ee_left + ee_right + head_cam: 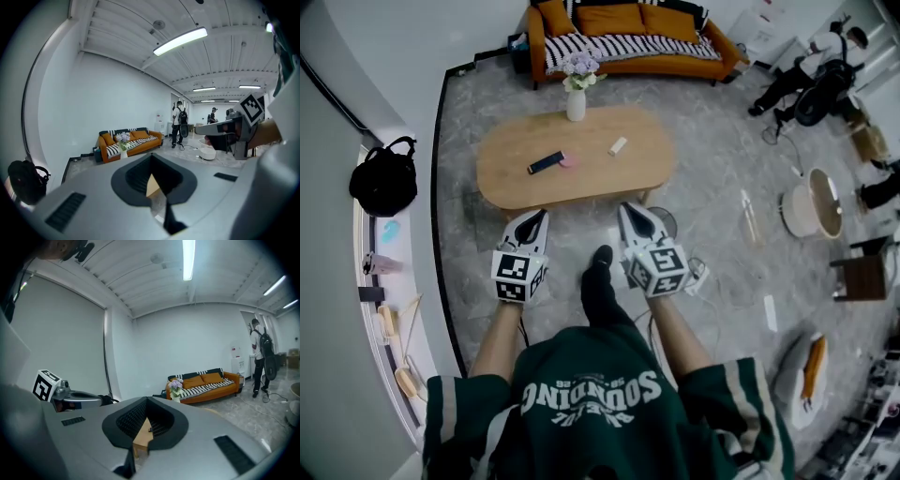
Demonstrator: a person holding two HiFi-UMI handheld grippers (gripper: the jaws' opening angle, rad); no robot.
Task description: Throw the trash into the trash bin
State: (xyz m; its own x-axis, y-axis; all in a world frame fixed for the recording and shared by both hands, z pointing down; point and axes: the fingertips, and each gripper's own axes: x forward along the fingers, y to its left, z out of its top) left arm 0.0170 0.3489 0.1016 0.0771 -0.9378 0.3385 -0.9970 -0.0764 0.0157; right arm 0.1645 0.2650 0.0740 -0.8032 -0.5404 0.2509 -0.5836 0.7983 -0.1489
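Note:
On the oval wooden table [506, 178] lie a dark flat object [546, 162], a small pink piece [569, 161] and a small white piece [618, 145]. A white vase of flowers [577, 94] stands at its far edge. My left gripper [530, 221] and right gripper [632, 214] hang side by side just short of the table's near edge, pointing at it. Both are shut and hold nothing. In the left gripper view the left gripper [152, 164] frames a sliver of table; the right gripper [147, 404] does the same in its view.
An orange sofa [628, 42] stands behind the table. A black bag [384, 178] sits on the ledge at left. A white round tub [811, 202] is on the floor at right, and a round grey object [666, 223] beside my right gripper. People stand at the far right.

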